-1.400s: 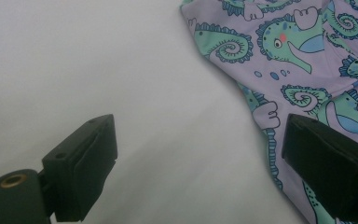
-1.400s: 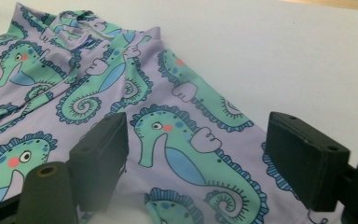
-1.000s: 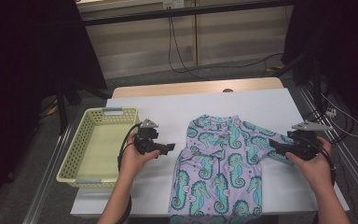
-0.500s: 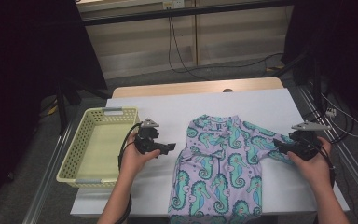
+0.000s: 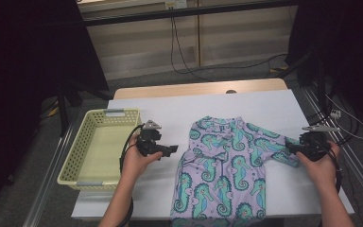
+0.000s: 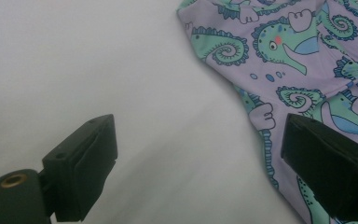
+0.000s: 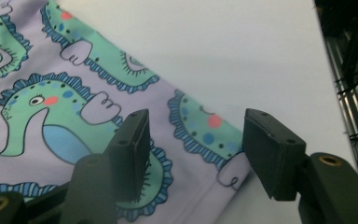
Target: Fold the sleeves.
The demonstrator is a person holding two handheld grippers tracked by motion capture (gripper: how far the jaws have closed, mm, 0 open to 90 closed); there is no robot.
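Right gripper [image 7: 193, 149], jaws just closing, straddles the sleeve end of the seahorse-print shirt [image 5: 227, 161] without pinching it. Left gripper [image 6: 196, 163] gapes wide above the white table [image 5: 179, 109], shirt at its three o'clock, yellow basket [image 5: 78, 151] at nine.

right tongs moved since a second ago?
Yes. The right tongs have edged left, off the bare table onto the seahorse shirt sleeve end, jaws closing, sleeve between them, not yet clamped.
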